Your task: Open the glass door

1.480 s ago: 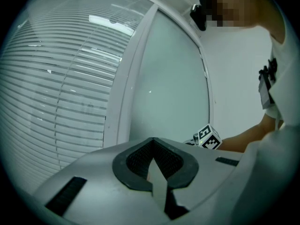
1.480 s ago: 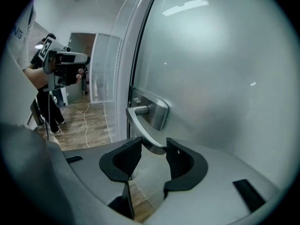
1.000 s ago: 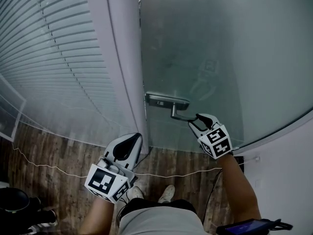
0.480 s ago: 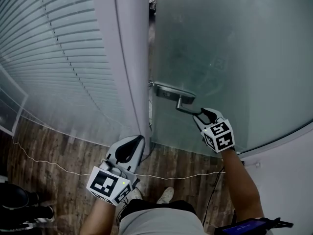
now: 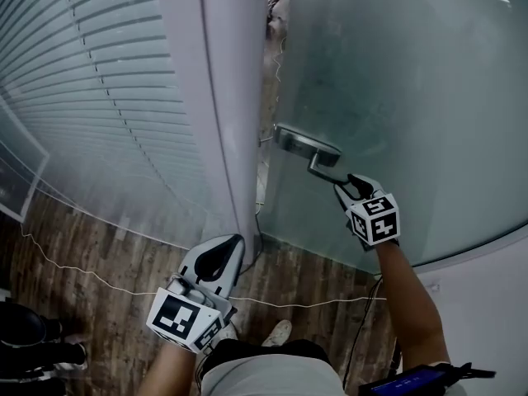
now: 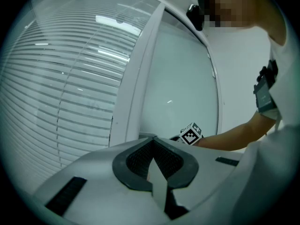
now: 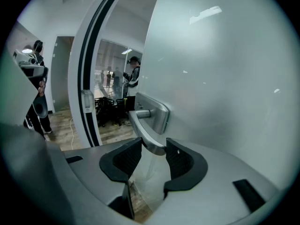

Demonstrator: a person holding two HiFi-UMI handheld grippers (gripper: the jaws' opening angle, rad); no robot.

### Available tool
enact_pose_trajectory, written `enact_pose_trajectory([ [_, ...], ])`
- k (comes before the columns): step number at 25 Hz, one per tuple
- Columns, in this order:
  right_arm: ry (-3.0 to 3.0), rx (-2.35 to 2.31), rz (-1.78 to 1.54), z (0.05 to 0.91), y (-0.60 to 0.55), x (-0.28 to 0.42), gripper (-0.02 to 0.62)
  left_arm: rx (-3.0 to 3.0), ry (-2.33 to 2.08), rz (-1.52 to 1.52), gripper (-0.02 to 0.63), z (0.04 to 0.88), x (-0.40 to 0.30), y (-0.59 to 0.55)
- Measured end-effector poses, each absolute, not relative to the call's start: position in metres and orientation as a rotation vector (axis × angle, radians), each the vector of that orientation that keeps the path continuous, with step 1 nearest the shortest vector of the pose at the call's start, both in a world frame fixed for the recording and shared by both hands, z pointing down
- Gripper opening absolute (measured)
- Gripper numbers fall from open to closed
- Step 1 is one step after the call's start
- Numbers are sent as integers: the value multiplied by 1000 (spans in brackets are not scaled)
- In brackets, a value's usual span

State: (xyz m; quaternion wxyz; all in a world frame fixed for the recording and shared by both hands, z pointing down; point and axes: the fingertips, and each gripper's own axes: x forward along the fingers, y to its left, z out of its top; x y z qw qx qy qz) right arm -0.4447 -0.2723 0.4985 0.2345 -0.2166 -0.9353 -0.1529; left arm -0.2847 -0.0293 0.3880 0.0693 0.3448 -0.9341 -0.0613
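right gripper (image 5: 351, 185) clamping handle (image 5: 320, 163) end | left gripper (image 5: 231, 242) hanging closed, empty | door (image 5: 412, 81) likely swinging heavy, stiff, slick glass

Matt frosted glass door (image 5: 396, 97), brushed metal handle (image 5: 308, 143), wood-grain plank floor (image 5: 107, 258).

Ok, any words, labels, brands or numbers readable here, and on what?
None can be read.
Left gripper and right gripper: square black-and-white markers only, no letters.
Door handle, glass door: no print visible.
Dark device by the right forearm: too small to read.
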Motion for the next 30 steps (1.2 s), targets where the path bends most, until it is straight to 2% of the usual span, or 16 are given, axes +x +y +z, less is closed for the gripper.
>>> enact_pose_trajectory([
  [19, -2633, -327, -334, 490, -309, -521, 164, 963, -2822, -172, 0, 384, -287, -14],
  [27, -2751, -277, -294, 452, -308, -485, 164, 989, -2822, -181, 0, 376, -286, -8],
  [28, -2769, -287, -293, 445, -306, -477, 158, 997, -2821, -181, 0, 375, -286, -8],
  [30, -2806, -296, -298, 424, -301, -460, 98, 1012, -2823, -180, 0, 368, -286, -7],
])
